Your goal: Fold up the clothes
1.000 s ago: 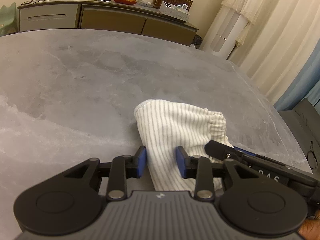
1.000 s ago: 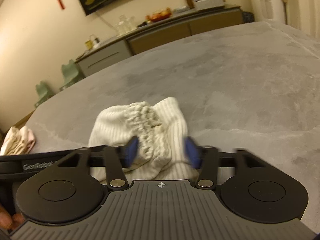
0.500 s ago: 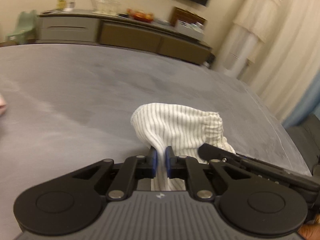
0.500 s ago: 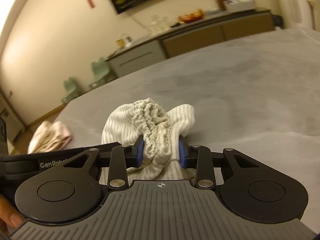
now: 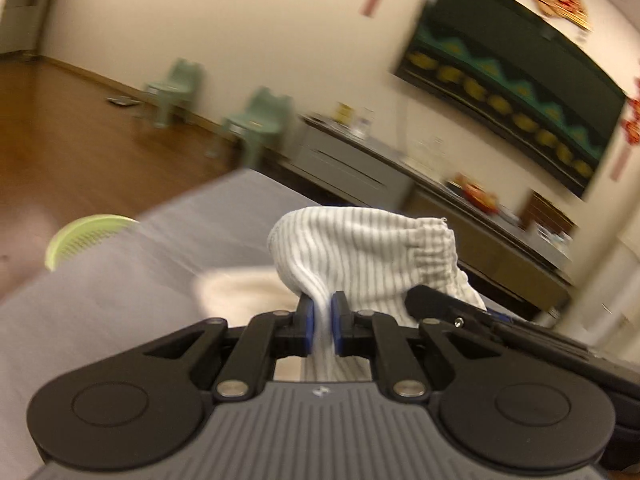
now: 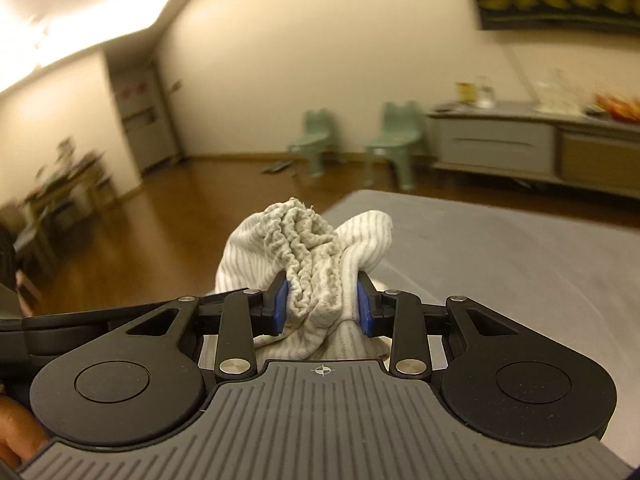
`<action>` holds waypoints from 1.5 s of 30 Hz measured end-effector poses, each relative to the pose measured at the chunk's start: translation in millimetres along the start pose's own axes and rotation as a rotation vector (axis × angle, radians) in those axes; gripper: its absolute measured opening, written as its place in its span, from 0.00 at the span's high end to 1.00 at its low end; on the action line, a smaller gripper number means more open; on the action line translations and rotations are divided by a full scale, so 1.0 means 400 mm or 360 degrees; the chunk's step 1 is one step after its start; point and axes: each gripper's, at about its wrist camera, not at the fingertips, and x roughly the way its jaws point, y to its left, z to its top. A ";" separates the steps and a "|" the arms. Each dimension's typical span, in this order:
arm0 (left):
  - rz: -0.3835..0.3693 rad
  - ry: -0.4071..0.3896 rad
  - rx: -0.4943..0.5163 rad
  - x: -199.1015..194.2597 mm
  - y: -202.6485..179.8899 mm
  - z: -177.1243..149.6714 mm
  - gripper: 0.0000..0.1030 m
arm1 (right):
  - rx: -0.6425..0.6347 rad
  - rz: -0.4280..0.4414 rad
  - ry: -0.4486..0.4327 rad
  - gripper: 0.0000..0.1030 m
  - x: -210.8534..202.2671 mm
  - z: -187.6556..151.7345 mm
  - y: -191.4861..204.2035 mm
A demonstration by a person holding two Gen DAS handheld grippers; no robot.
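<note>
Left wrist view: the left gripper (image 5: 322,322), black with blue pads, is clenched on a thin fold of the white, grey-striped knit garment (image 5: 362,256), which bunches up at centre frame above the grey table (image 5: 100,300). The garment's gathered elastic edge runs along its right side, and the black tip of the other tool pokes in beside it at lower right. Behind the garment, left of centre, lies a blurred cream cloth (image 5: 240,292) on the table. A pale green round basket (image 5: 86,238) shows past the table's edge at middle left.

In the right wrist view, the right gripper (image 6: 322,304) is clamped around a thick wad of the same garment (image 6: 308,248), the crinkled elastic band bulging up between the blue pads (image 6: 366,308). The bundle sits at centre frame, over the near left corner of the table (image 6: 500,264). Beyond, two mint-green small chairs (image 6: 394,140) stand against the cream wall, with a long grey sideboard (image 6: 520,148) at the right.
</note>
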 end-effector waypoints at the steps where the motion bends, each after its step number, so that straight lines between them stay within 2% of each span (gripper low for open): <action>1: 0.0036 0.0011 0.0001 0.023 0.017 0.010 0.90 | -0.0025 0.0013 0.0029 0.66 0.047 0.011 0.012; 3: 0.0101 0.0072 0.0040 0.091 0.041 0.013 0.89 | -0.0066 0.0005 0.0100 0.66 0.135 0.012 0.020; 5: 0.0118 0.0182 0.0040 0.161 0.061 0.003 0.88 | -0.0098 -0.0034 0.0189 0.66 0.219 -0.002 0.012; 7: 0.0115 0.0199 0.0078 0.189 0.057 -0.005 0.85 | -0.0112 -0.0092 0.0266 0.66 0.286 -0.028 -0.011; 11: 0.0103 0.0194 0.0116 0.212 0.046 -0.009 0.84 | -0.0014 -0.0066 0.0258 0.65 0.310 -0.059 -0.074; 19: 0.0107 0.0212 0.0076 0.230 0.069 -0.008 0.82 | -0.0024 -0.0068 0.0262 0.62 0.331 -0.072 -0.091; 22: 0.0083 0.0211 0.0041 0.223 0.079 -0.006 0.82 | -0.0063 -0.0161 0.0256 0.39 0.322 -0.063 -0.078; 24: 0.0078 0.0212 0.0009 0.217 0.089 -0.004 0.78 | -0.0051 -0.0161 0.0234 0.31 0.286 -0.049 -0.074; 25: 0.0081 0.0214 -0.0001 0.216 0.093 -0.003 0.76 | -0.0047 -0.0177 0.0168 0.22 0.259 -0.040 -0.070; 26: 0.0082 0.0218 -0.0014 0.216 0.097 -0.002 0.73 | -0.0053 -0.0198 0.0075 0.20 0.226 -0.033 -0.059; 28: 0.0084 0.0223 -0.0037 0.216 0.102 -0.002 0.71 | -0.0067 -0.0155 -0.0045 0.21 0.177 -0.024 -0.035; 30: 0.0090 0.0227 -0.0055 0.220 0.106 0.002 0.69 | -0.0116 -0.0086 -0.0020 0.32 0.177 -0.019 -0.009; 32: 0.0097 0.0229 -0.0055 0.223 0.109 0.003 0.68 | -0.0128 -0.0104 0.0097 0.60 0.220 -0.032 -0.010; 35: 0.0084 0.0252 -0.0058 0.224 0.111 0.003 0.63 | -0.0055 -0.0157 0.0281 0.59 0.291 -0.067 -0.044; 39: 0.0096 0.0278 -0.0035 0.217 0.097 0.012 0.61 | 0.0036 -0.0123 0.0298 0.59 0.304 -0.070 -0.075; 42: 0.0084 0.0288 -0.0058 0.181 0.098 0.030 0.47 | 0.0014 -0.0185 0.0297 0.44 0.270 -0.035 -0.060; 44: 0.0095 0.0251 -0.0043 0.130 0.093 0.035 0.24 | -0.0012 -0.0246 0.0276 0.25 0.217 -0.026 -0.043; 45: 0.0101 0.0228 -0.0033 0.102 0.090 0.035 0.17 | -0.0035 -0.0281 0.0273 0.20 0.189 -0.026 -0.032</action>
